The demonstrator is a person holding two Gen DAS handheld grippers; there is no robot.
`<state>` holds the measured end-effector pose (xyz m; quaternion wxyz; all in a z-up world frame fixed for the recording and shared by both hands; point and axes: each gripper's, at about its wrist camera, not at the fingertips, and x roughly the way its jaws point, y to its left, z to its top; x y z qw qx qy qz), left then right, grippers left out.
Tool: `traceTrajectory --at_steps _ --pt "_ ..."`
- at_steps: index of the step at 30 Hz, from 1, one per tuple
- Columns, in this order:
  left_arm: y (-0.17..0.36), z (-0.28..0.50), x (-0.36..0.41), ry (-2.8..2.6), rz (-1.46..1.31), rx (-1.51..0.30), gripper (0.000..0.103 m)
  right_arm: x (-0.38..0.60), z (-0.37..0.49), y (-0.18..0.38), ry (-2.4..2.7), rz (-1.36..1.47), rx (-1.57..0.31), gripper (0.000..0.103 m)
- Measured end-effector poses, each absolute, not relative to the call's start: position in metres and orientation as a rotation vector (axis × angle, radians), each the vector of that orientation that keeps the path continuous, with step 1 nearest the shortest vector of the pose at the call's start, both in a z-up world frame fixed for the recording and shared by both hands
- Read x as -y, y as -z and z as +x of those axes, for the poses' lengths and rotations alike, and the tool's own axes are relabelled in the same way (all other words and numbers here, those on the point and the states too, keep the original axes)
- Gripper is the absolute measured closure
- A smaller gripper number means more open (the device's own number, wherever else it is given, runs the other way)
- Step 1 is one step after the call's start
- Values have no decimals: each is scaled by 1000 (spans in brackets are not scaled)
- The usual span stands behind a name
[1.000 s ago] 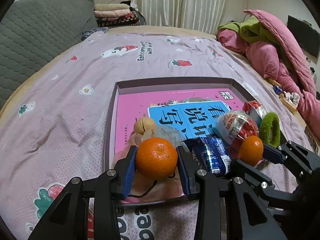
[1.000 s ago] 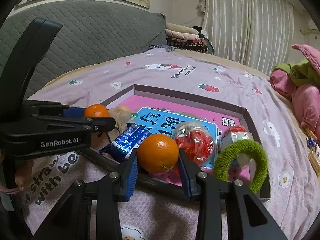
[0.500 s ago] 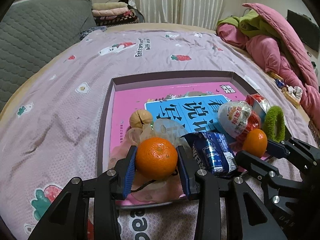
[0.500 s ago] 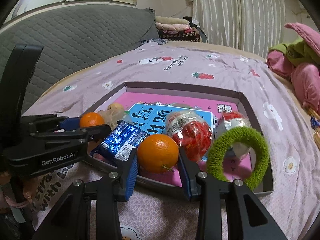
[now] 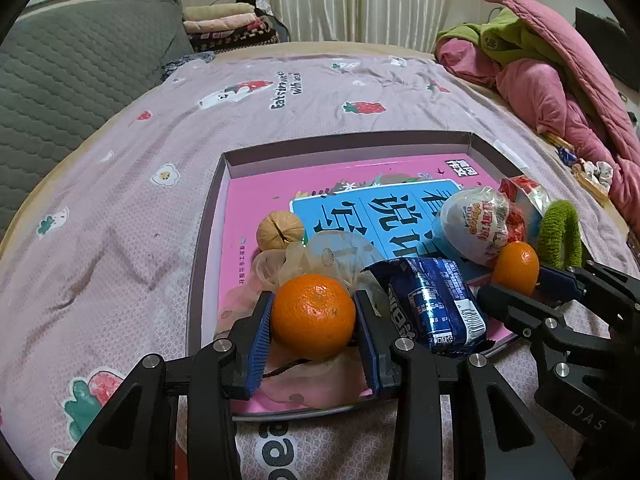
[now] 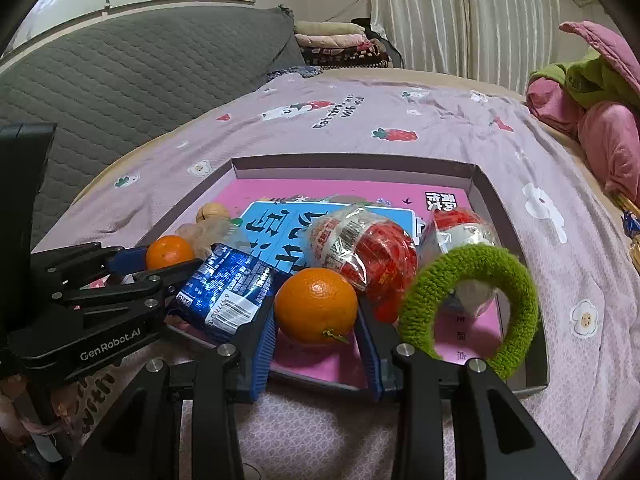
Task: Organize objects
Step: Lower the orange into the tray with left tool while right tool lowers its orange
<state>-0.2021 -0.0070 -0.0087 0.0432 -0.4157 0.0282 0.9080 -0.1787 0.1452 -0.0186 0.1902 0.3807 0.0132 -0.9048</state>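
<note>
My left gripper (image 5: 314,316) is shut on an orange mandarin (image 5: 314,314), held over the near left corner of the shallow box (image 5: 340,142). My right gripper (image 6: 316,312) is shut on a second mandarin (image 6: 316,310) over the box's near edge. Each gripper shows in the other's view: the right gripper (image 5: 516,268) with its mandarin (image 5: 514,266) at right, the left gripper (image 6: 168,254) with its mandarin (image 6: 168,252) at left. Inside the box (image 6: 356,164) lies a pink and blue book (image 5: 360,216).
Also in the box: a walnut (image 5: 280,230), a blue snack pack (image 5: 432,308), a sheer pouch (image 5: 320,252), two wrapped toy eggs (image 6: 360,248) (image 6: 460,228) and a green scrunchie (image 6: 468,304). Pink and green bedding (image 5: 540,68) is heaped at the far right; a grey headboard (image 6: 120,76) stands left.
Both grippers keep their mandarins. The views have tilted and shifted slightly, the right one rolling a little; the box and its contents lie as before.
</note>
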Motion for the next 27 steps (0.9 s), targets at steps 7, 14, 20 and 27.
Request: traceTrajectory --at_steps 7,14,20,27 --pt "10 -204 9 -2783 -1278 -90 63 -143 -183 19 2545 1090 -63 65" --pt "12 -206 10 -2791 -1284 -83 62 -144 -186 21 2542 1106 -58 65" --pt "10 -207 17 -2760 -1307 -14 62 -148 -186 21 2539 1115 -30 64" --pt "8 -208 24 -2730 -1329 52 59 -148 -184 20 2544 1113 -29 62"
